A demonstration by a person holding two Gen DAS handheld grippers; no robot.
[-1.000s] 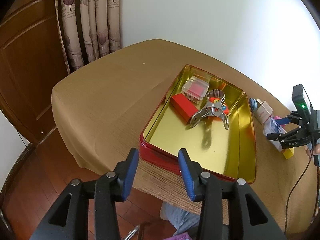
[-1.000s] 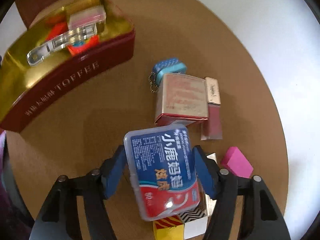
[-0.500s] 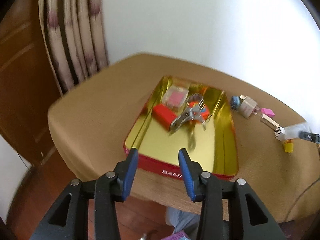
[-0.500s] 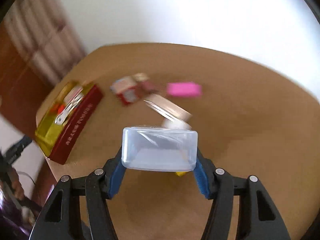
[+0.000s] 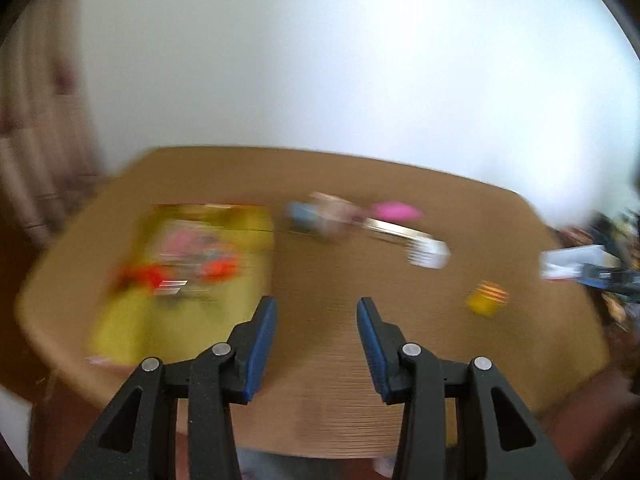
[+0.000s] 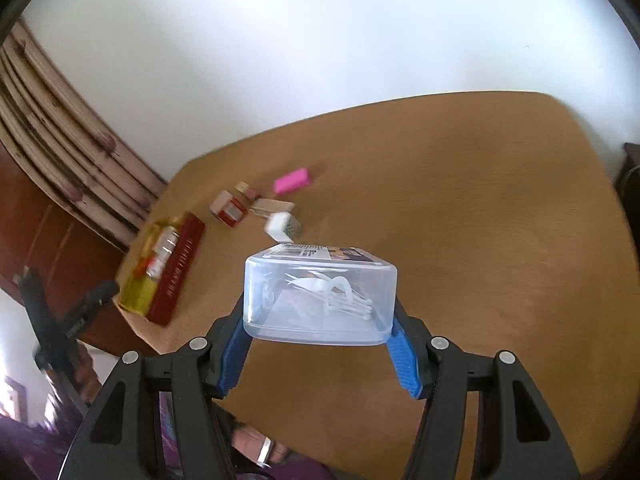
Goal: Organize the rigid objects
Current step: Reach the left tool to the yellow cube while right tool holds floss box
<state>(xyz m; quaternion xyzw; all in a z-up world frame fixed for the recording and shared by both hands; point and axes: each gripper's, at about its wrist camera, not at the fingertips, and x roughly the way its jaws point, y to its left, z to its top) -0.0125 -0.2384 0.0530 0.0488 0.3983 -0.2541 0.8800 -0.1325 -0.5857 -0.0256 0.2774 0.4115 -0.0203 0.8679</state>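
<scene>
- The right tool [image 6: 320, 332] is closed on a clear box [image 6: 320, 296] of floss picks, one blue pad against each short side; the box is held clear of the counter [image 6: 460, 208].
- The left tool [image 5: 316, 336] is partly open with nothing between its pads, above bare counter; this view is blurred.
- The tin [image 6: 160, 268], gold inside and red outside, lies at about 9 o'clock from the box in the right view, near the counter's edge, with several items already in it.
- The step in hand is judged to be carrying the box to the tin.
- The grip should be kept firm, as the smooth plastic walls could slip between the pads.
- The box is best carried over the rim and lowered onto free gold floor, away from the items inside.
- Release is best delayed until the box rests flat.
- The pink block [image 6: 291, 180] and the small boxes [image 6: 229, 209] at 11 o'clock are left loose on the counter, so more trips appear needed.
</scene>
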